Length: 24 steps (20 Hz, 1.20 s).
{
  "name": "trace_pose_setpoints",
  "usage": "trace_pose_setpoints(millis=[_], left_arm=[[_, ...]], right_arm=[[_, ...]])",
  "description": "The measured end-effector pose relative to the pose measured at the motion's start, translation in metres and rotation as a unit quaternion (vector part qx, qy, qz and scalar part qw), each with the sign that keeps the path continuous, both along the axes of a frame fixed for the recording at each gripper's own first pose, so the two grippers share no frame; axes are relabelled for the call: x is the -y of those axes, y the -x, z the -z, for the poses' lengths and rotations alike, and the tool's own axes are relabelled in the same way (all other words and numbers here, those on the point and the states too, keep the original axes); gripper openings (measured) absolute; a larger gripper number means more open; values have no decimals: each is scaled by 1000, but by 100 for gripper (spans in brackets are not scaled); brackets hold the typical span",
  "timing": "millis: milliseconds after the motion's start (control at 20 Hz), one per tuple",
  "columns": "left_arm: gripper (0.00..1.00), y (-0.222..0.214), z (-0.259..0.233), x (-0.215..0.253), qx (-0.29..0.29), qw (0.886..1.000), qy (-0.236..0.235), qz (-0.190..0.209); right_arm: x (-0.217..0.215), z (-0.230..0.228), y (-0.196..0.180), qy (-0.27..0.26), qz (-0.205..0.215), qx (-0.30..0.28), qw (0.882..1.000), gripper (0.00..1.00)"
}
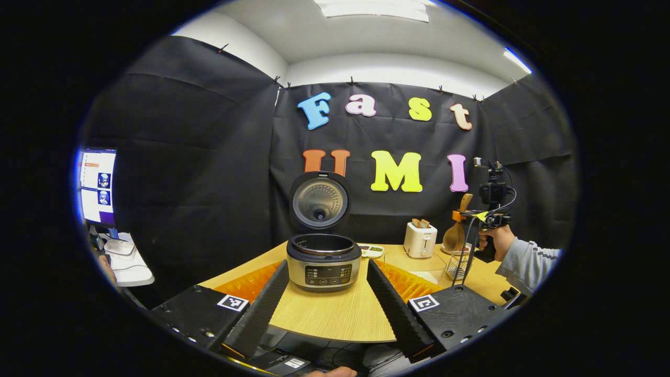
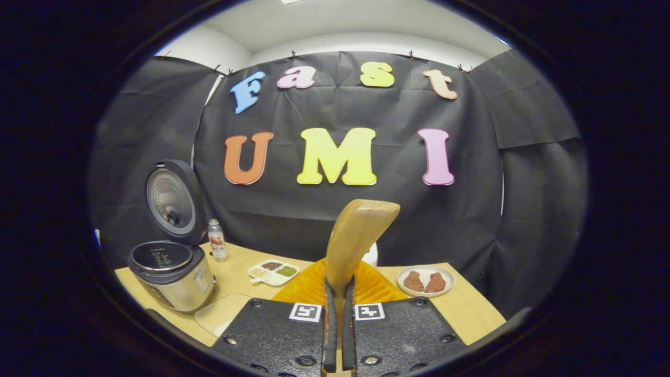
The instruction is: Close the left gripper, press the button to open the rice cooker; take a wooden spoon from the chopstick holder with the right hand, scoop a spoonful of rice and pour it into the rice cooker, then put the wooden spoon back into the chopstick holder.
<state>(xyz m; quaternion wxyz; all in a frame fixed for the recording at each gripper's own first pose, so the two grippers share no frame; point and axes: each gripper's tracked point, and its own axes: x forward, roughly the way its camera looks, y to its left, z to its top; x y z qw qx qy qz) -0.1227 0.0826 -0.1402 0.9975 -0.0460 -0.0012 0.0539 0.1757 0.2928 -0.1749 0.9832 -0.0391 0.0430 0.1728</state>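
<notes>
The rice cooker [image 1: 323, 267] stands on the table ahead of my left gripper [image 1: 328, 262], its lid [image 1: 320, 201] raised upright and the pot open. That gripper hangs open in front of the cooker, touching nothing. At the far right a hand holds my right gripper [image 1: 473, 215], shut on the wooden spoon [image 1: 455, 235] just over the wire chopstick holder [image 1: 459, 266]. In the right gripper view the right gripper [image 2: 340, 285] pinches the wooden spoon [image 2: 361, 233], whose handle end rises past the fingers. The rice cooker [image 2: 170, 275] sits far left there. The spoon's bowl is hidden in this view.
A white toaster [image 1: 420, 239], a clear container [image 1: 419, 264] and a divided dish [image 1: 371, 251] sit right of the cooker. An orange mat [image 2: 309, 285], a small bottle [image 2: 216, 240] and a plate of meat [image 2: 425, 281] are on the table [image 1: 335, 314]. A monitor [image 1: 98, 186] stands at left.
</notes>
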Motion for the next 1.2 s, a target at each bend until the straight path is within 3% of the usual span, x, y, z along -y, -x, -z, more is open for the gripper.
trace_pose_setpoints(millis=[350, 400, 450, 550, 600, 650, 700, 750, 800, 1150, 1200], left_arm=[[96, 3, 6, -11, -6, 1000, -5, -10], [87, 2, 7, -11, -8, 1000, -7, -10], [96, 2, 7, -12, -9, 1000, -9, -10], [96, -1, 10, -12, -11, 1000, -13, -12], [87, -1, 11, -12, -12, 1000, -13, -12], [96, -1, 14, -12, -14, 1000, -13, -10], [87, -2, 16, -11, -16, 1000, -13, -9], [87, -3, 18, -9, -19, 1000, -13, -7], [96, -4, 20, -6, -21, 1000, -14, -4], [96, -4, 19, 0, -20, 1000, -18, 2], [87, -5, 21, -1, -21, 1000, -18, 2]], right_arm=[[-62, 72, 10, 48, -33, -29, 998, 10], [-64, 80, 11, 57, -33, -28, 997, 10], [-63, 87, 11, 64, -32, -25, 997, 10], [-52, 97, 8, 81, -9, -13, 997, 10], [-46, 102, 7, 87, 6, -11, 996, 10], [-44, 113, 5, 89, 14, -17, 996, 10], [-45, 119, 8, 80, 16, -19, 996, 7], [-46, 120, 10, 66, 20, -20, 997, 10], [-48, 122, 15, 49, 21, -26, 998, 10], [-79, 147, 32, -75, -23, -125, 989, 10], [-77, 148, 31, -99, -27, -140, 985, 10]])
